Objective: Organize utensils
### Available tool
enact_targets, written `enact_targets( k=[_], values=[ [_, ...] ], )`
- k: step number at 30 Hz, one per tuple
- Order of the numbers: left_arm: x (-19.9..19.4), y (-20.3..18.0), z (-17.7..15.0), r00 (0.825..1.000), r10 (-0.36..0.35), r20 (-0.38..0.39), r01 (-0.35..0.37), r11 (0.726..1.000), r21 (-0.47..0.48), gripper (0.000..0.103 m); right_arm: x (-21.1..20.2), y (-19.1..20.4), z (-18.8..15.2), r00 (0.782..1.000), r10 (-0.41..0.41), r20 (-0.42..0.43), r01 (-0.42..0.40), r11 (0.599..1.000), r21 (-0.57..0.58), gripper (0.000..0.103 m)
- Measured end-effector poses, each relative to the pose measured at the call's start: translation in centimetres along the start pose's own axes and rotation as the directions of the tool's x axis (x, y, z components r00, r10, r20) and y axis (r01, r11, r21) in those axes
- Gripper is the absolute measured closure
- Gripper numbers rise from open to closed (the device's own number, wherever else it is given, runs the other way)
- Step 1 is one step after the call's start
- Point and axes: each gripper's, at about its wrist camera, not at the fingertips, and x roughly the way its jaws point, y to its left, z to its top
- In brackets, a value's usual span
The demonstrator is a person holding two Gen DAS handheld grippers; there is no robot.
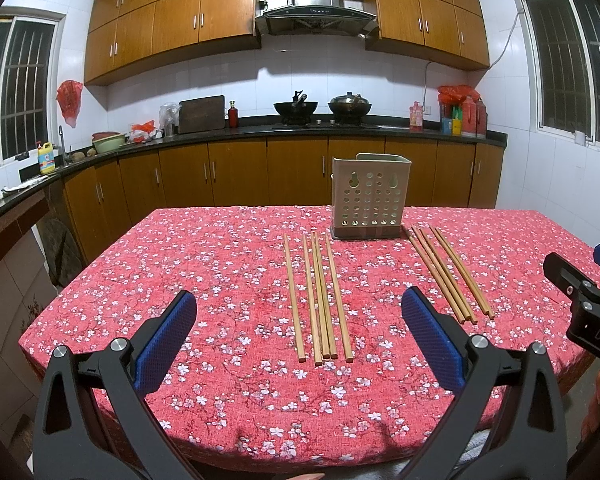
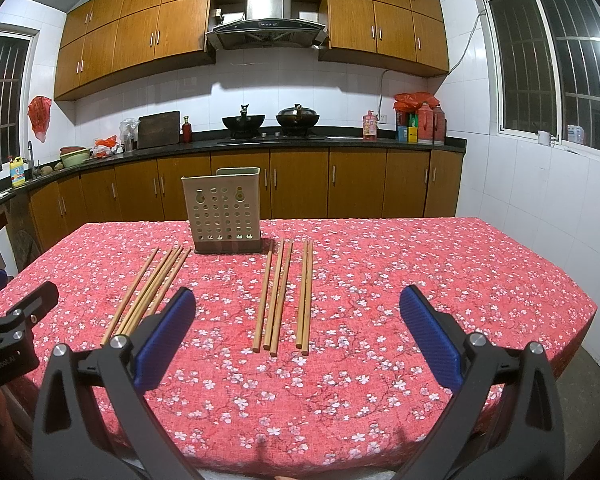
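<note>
Two groups of wooden chopsticks lie on the red floral tablecloth [image 1: 180, 248] in front of a beige perforated utensil holder [image 1: 370, 196]. In the left wrist view, the left group of chopsticks [image 1: 320, 300] lies straight ahead, between and beyond the fingers of my left gripper [image 1: 300, 320], which is open and holds nothing. The right group of chopsticks [image 1: 448, 276] lies further right. In the right wrist view, the right group of chopsticks [image 2: 284, 296] lies ahead of my open, empty right gripper [image 2: 298, 312]. The left group [image 2: 152, 288] and the holder [image 2: 224, 210] sit to its left.
The table's near edge runs just under both grippers. Behind the table stand wooden cabinets and a dark counter [image 1: 260, 130] with two woks [image 1: 296, 108] on the stove. Windows flank the room, and white tiled walls close in on the right.
</note>
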Motion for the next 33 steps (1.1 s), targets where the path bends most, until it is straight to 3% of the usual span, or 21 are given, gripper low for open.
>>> enact_targets(
  k=[23, 33],
  values=[
    [0.1, 0.0, 0.0, 1.000, 0.000, -0.005, 0.000, 1.000, -0.001, 0.002, 0.2, 0.0, 0.1, 1.000, -0.003, -0.005, 0.003, 1.000, 0.002, 0.004],
    [4.5, 2.6, -0.3, 0.986, 0.005, -0.169, -0.017, 0.997, -0.072, 0.002, 5.1, -2.8, -0.1, 0.989, -0.019, -0.149, 0.034, 0.995, 0.095, 0.004]
  ],
)
